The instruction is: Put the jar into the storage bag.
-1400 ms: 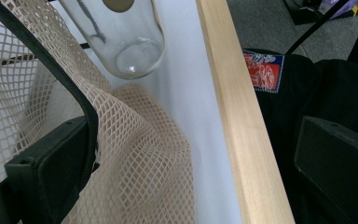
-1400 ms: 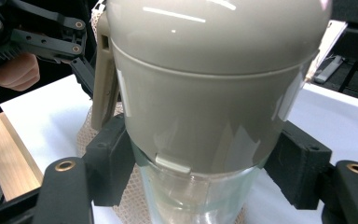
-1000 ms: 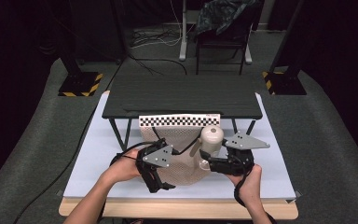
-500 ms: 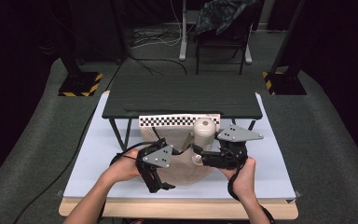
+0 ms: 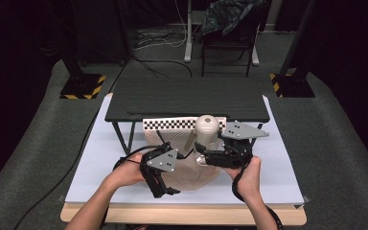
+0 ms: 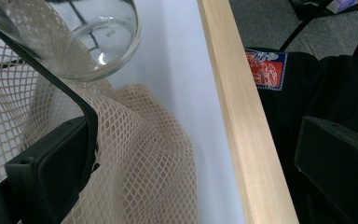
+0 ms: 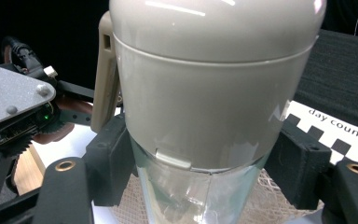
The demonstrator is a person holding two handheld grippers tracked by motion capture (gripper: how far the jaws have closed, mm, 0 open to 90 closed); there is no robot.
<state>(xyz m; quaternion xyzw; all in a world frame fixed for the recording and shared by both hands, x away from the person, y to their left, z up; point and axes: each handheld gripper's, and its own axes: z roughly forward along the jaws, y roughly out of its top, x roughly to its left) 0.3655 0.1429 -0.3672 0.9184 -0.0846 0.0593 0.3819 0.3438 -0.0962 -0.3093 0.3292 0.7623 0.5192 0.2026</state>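
On a wooden table (image 5: 182,214) covered by a white sheet (image 5: 105,158), a low black rack (image 5: 187,98) stands across the far half, from 10 to 2 o'clock of the work. A checkered strip (image 5: 172,123) lies beneath the rack's near edge, just behind the work. A chair (image 5: 227,28) and cables lie on the floor well beyond, at 12 o'clock.

A beige mesh bag (image 5: 191,165) lies crumpled on the sheet between both hands, spreading toward 6 o'clock. A clear bottle (image 7: 191,196) with a beige domed cap (image 5: 207,128) rises above the mesh, roughly upright in the high view, long axis running near-to-far, cap toward 12 o'clock. A beige loop strap (image 7: 105,79) hangs down the cap's side.

The right gripper (image 5: 216,157), at 3 o'clock of the bag, clamps the bottle from both sides just below the cap. The left gripper (image 5: 160,179), at 8 o'clock, has its jaws set wide; one finger (image 6: 51,172) sits inside the mesh. In the left gripper view the bottle's rounded glass base (image 6: 86,39) hangs above the mesh, near the table's front edge.
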